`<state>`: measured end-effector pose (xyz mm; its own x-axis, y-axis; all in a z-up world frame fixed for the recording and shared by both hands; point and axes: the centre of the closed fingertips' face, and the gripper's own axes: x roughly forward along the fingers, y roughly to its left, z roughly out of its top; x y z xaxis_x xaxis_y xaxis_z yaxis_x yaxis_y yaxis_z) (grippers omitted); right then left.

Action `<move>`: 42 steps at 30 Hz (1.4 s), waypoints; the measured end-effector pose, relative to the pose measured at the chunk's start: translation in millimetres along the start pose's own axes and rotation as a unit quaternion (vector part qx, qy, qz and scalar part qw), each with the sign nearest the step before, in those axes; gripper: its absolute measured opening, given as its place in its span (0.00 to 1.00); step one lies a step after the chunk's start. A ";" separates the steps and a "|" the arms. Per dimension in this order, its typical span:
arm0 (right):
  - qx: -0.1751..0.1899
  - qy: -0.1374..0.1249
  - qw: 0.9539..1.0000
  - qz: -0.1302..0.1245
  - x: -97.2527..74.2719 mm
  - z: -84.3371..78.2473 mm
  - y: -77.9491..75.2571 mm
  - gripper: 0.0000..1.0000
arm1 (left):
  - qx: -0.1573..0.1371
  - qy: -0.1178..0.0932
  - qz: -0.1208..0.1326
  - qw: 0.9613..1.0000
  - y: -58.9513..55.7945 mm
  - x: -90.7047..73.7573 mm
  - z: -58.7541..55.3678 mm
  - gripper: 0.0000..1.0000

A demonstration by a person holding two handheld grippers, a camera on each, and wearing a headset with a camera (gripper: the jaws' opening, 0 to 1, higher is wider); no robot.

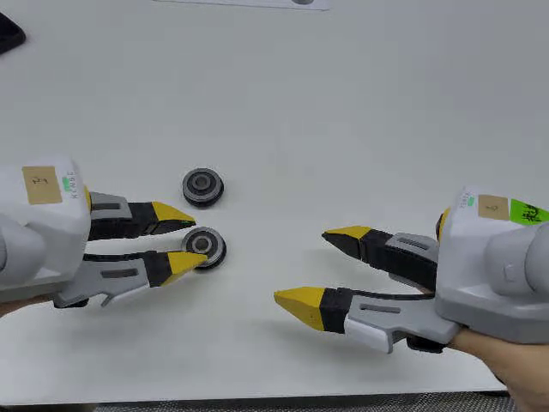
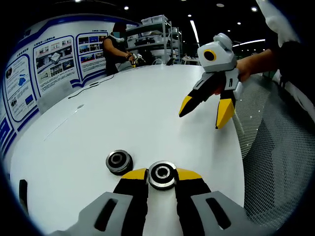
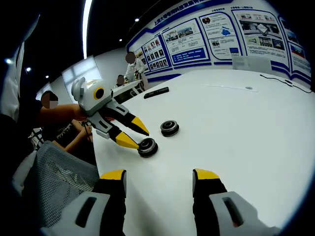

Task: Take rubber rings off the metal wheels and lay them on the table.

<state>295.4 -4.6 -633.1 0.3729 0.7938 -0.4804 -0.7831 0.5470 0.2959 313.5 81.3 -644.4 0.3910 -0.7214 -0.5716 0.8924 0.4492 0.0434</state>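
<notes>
Two metal wheels with black rubber rings lie on the white table [image 1: 360, 112]. The nearer wheel [image 1: 204, 247] [image 2: 162, 174] [image 3: 148, 147] sits between the yellow tips of my left gripper [image 1: 190, 239] [image 2: 162, 173] [image 3: 140, 138], which is shut on its sides. The second wheel [image 1: 203, 186] [image 2: 119, 161] [image 3: 170, 128] rests free just beyond it. My right gripper [image 1: 307, 266] [image 3: 159, 174] [image 2: 202, 117] hovers wide open to the right of both wheels, with nothing between its jaws.
A black object [image 1: 9, 36] lies at the far left corner and a white sheet [image 1: 257, 3] at the far edge. The table's front edge [image 1: 257, 399] runs close below the grippers. A mesh chair [image 3: 54, 187] stands beside the table; people stand in the background.
</notes>
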 end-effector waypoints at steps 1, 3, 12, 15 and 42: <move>0.000 -0.001 1.000 0.000 0.2 0.3 0.2 0.55 | 0.000 0.000 -0.002 1.000 -0.5 0.3 -0.1 0.21; 0.001 -0.001 1.000 0.001 0.5 0.8 0.4 0.55 | 0.001 0.001 -0.003 1.000 -1.0 1.0 -0.2 0.20; 0.002 -0.004 1.000 0.002 1.1 1.7 0.8 0.55 | 0.001 0.009 -0.007 1.000 -1.6 2.8 -4.1 0.16; 0.002 -0.003 1.000 0.001 0.8 1.0 0.8 0.54 | 0.000 0.010 -0.006 1.000 -1.2 2.7 -4.6 0.16; 0.096 -0.031 0.994 0.029 32.0 16.4 27.8 0.50 | 0.039 0.057 -0.035 0.997 -3.0 6.2 -7.6 0.13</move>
<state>293.7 40.4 -626.7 0.3642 0.8373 -0.4079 -0.6970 0.5355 0.4769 311.5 79.5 -654.3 0.3028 -0.6836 -0.6641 0.9332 0.3540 0.0611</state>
